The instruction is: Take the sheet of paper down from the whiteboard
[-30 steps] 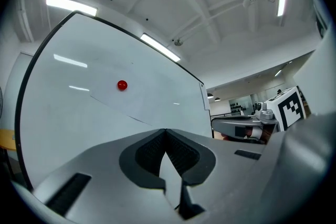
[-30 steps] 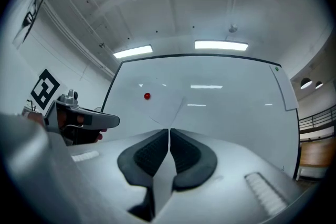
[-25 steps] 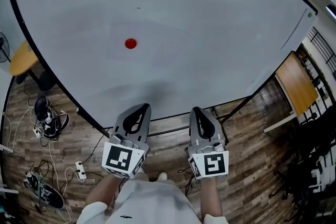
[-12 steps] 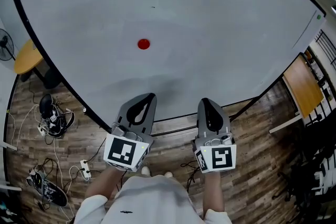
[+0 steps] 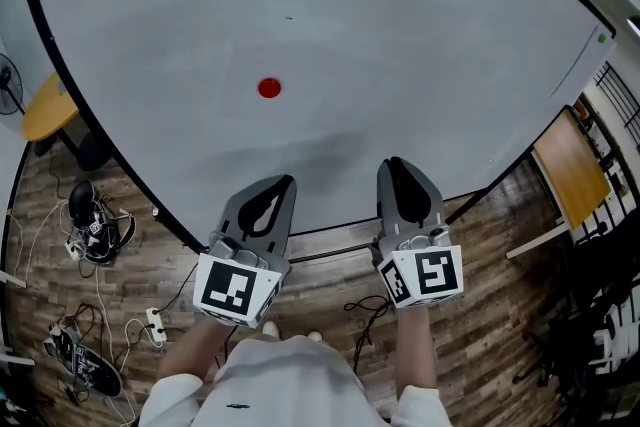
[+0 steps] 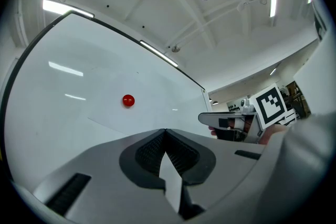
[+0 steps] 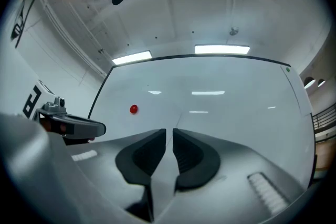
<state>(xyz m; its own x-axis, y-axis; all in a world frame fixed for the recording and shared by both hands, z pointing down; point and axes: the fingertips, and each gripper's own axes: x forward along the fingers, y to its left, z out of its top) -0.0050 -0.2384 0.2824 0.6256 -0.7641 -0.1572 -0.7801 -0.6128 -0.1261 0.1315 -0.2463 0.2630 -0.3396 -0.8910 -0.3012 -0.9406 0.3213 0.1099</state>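
Whiteboard (image 5: pixel 420 45) fills most of the head view: large, dark-framed, standing over a wood-plank floor (image 5: pixel 500 315). The sheet of paper (image 5: pixel 285 115) lies flat against the board, left of centre, white on white and barely separable from it. From the left gripper view, one faint edge of the sheet (image 6: pixel 136 118) runs slantwise just under the magnet. From the right gripper view, another faint edge drops away to the right of the magnet. The outline is too weak to tell which way the long axis runs or whether the sheet hangs square. Wooden desk (image 5: pixel 568 177) at the right edge of the head view; round yellow table (image 5: pixel 40 110) at the left, behind the board. Left gripper (image 5: pixel 272 190) is low, in front of the board's bottom rail, its tongs pressed together with nothing in them. Right gripper (image 5: pixel 400 165) is beside it, a little higher and well apart from the left one. Its tongs have just been opening and now stand a narrow slit apart, with only the board showing through the gap. Neither gripper touches the sheet. Pair of dark shoes (image 5: pixel 90 225) and a white power strip (image 5: pixel 155 323) with loose cables lie on the floor at left. Red magnet (image 5: pixel 268 88), small and round, pins the sheet to the board.
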